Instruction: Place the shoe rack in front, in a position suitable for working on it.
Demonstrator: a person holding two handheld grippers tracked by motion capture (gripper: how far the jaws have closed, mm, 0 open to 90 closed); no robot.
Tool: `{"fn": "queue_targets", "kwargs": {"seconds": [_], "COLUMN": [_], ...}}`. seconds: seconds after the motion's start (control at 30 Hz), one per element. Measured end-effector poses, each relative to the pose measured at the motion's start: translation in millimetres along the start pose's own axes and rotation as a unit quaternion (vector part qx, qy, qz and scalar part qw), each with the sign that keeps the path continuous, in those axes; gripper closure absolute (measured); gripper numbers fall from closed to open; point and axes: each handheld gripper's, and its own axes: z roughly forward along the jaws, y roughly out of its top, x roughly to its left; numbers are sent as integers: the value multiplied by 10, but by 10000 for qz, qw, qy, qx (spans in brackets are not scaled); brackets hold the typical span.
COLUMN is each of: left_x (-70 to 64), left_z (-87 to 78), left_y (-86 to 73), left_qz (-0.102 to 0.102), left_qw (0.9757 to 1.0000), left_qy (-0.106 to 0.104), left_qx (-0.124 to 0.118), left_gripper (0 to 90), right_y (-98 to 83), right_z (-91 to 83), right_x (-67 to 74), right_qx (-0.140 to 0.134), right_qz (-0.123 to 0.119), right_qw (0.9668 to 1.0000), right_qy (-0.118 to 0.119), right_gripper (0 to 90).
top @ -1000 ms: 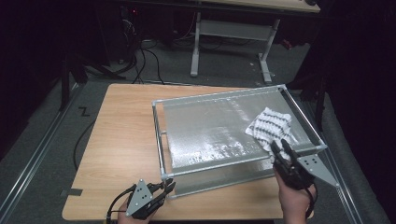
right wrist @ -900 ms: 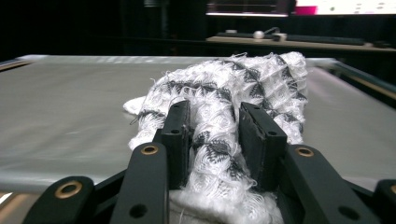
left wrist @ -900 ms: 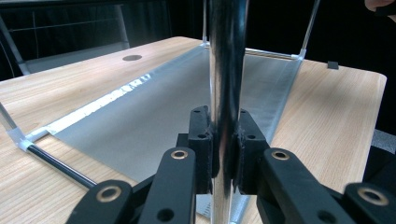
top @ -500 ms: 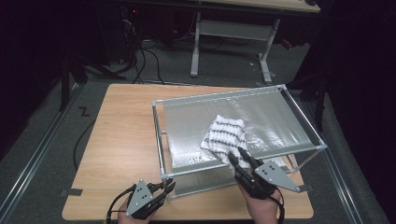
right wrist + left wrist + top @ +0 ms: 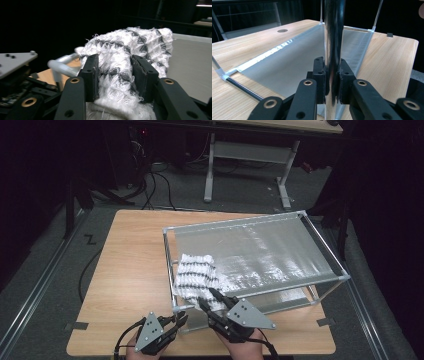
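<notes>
The left gripper [image 5: 331, 82] is clamping its jaws on the rack's upright metal post [image 5: 333, 37]. The right gripper [image 5: 119, 75], jaws having just been widening, is straddling the black-and-white knitted cloth [image 5: 132, 47], which is lying on the rack's grey sheet [image 5: 260, 250], just beyond its fingertips.

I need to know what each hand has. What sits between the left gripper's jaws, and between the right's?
Left gripper view: the rack's metal post. Right gripper view: the black-and-white cloth, jaws just opening.
</notes>
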Motion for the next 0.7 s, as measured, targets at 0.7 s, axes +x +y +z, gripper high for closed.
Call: {"fn": "queue_targets", "kwargs": {"seconds": [0.7], "left_x": [0], "left_z": [1], "left_y": [0], "left_qz": [-1], "left_qw": [10000], "left_qy": [-2], "left_qx": [-3], "left_gripper": [802], "right_y": [67], "right_z": [123], "right_x": [192], "right_qx": [69], "right_qz": [-239], "right_qw": [9984], "right_qy": [504], "right_gripper": [783]}}
